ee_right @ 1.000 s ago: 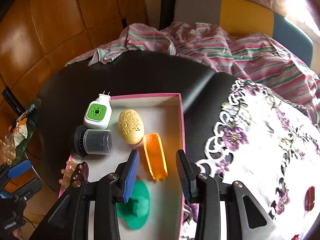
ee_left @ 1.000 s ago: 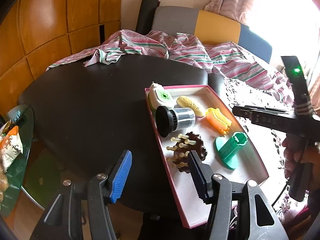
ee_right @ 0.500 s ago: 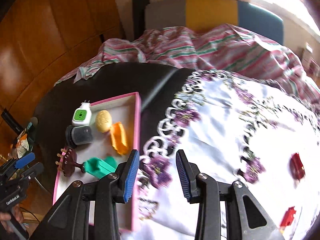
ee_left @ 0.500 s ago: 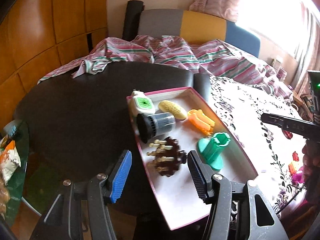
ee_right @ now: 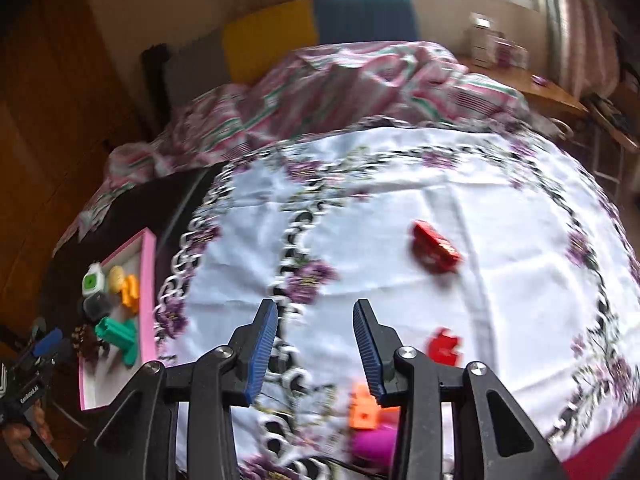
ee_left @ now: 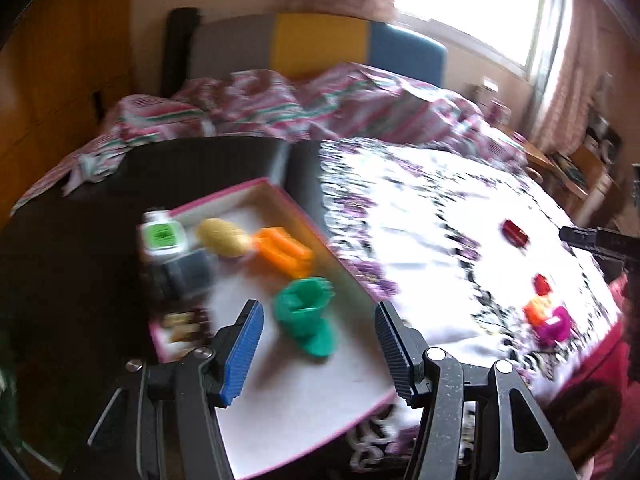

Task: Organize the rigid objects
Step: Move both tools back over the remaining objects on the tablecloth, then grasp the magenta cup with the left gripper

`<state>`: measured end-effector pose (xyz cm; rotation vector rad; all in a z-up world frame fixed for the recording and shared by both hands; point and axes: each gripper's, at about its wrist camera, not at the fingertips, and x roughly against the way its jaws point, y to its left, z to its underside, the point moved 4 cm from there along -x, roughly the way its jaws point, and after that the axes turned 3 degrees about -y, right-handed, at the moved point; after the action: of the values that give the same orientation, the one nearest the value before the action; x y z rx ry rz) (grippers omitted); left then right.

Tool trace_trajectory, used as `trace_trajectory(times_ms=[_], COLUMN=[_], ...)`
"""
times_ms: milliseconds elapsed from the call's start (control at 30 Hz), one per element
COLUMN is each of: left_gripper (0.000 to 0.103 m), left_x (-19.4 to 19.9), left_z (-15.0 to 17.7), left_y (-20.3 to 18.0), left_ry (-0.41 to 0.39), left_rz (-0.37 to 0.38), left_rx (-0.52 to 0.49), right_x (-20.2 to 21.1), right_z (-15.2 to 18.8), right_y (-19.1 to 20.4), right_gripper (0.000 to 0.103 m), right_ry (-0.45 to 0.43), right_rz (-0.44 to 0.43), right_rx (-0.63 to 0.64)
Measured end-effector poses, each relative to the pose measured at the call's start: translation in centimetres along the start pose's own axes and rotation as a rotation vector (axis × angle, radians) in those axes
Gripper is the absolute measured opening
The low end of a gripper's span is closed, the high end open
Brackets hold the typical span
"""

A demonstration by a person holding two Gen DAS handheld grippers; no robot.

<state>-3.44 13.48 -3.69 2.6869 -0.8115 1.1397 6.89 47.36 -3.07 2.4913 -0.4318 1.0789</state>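
A pink-rimmed tray [ee_left: 280, 194] holds a green-and-white plug-in device [ee_left: 162, 236], a yellow oval [ee_left: 224, 236], an orange piece [ee_left: 286, 252], a green piece [ee_left: 306, 316], a dark cylinder [ee_left: 180, 276] and a brown brush [ee_left: 182, 324]. My left gripper [ee_left: 316, 352] hangs open above the tray's near half, holding nothing. Over the white floral cloth [ee_right: 360, 184] my right gripper [ee_right: 315, 344] is open and empty. On the cloth lie a red piece [ee_right: 434, 246], a second red piece [ee_right: 444, 346], an orange piece [ee_right: 364, 408] and a magenta piece [ee_right: 372, 444], the last two just below the right fingers.
Striped bedding [ee_right: 340, 84] is heaped behind the table, in front of a grey, yellow and blue headboard [ee_left: 320, 44]. Dark tabletop [ee_left: 80, 260] lies left of the tray. Wooden panels line the left wall; a wooden desk [ee_right: 560, 96] stands at the far right.
My right gripper swung right, from above the tray to above the floral cloth. My left gripper moved right along the tray, so the green piece now lies below it. Both stay open.
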Motion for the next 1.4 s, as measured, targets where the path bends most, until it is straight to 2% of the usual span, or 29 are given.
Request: trace_trajectory(times_ms=[167,267,467,600,667,767,967,1067,1167,1200,1233,1267,1400], left_gripper=[0.065,0.065,0.066,0.066,0.066,0.068,0.079,0.085,0.085,0.084,0.073,0.056,0.055], left_x=[-1.6,-2.5,-4.4,-5.0,-5.4,-6.2,-9.5,-10.4,-11.4,-11.6,-11.9,-12.1,-11.9], left_z=[-0.3,-0.1,1.1,2.9,3.5,3.9,5.0,5.1,5.0,4.9,4.9,5.0,5.1], left_y=[-4.9,-8.6,-16.1,-21.6,-23.8,-26.4,-29.3,-30.1,-30.6,-30.7,-30.7,-30.8,-30.2], left_ry=[0.039,0.063,0.152,0.224,0.255,0.283,0.389,0.407,0.413,0.412,0.412,0.420,0.405], left_rz=[0.104,0.180,0.351,0.507,0.546,0.586,0.585,0.588,0.580,0.570,0.562,0.561,0.584], left_rx=[-0.083,-0.157,-0.245,-0.317,-0.328,-0.342,-0.286,-0.250,-0.225,-0.227,-0.232,-0.242,-0.256], right_x=[1.4,1.6,1.3,1.3,1.5,1.6,1.7,1.8,1.8,1.8,1.9,1.9,1.7], right_z=[1.3,2.4,3.1,3.3,3.4,3.4,3.4,3.5,3.6,3.6,3.6,3.6,3.6], right_y=[-5.6,-7.9,-9.6,-9.8,-9.8,-10.2,-10.2,-10.4,-10.5,-10.6,-10.5,-10.5,-10.5], right_gripper=[0.041,0.041,0.041,0.041,0.041,0.041,0.041,0.041,0.041,0.041,0.041,0.041,0.041], right_ry=[-0.019,-0.029,-0.040,-0.042,-0.050,-0.067,-0.074,-0.081,-0.087,-0.088,-0.088,-0.088,-0.081], right_rz=[0.072,0.084,-0.022,-0.048,-0.062,-0.089,-0.107,-0.118,-0.122,-0.120,-0.121,-0.123,-0.126], right_rx=[-0.139,-0.225,-0.370,-0.396,-0.401,-0.426,-0.441,-0.455,-0.466,-0.468,-0.468,-0.469,-0.468])
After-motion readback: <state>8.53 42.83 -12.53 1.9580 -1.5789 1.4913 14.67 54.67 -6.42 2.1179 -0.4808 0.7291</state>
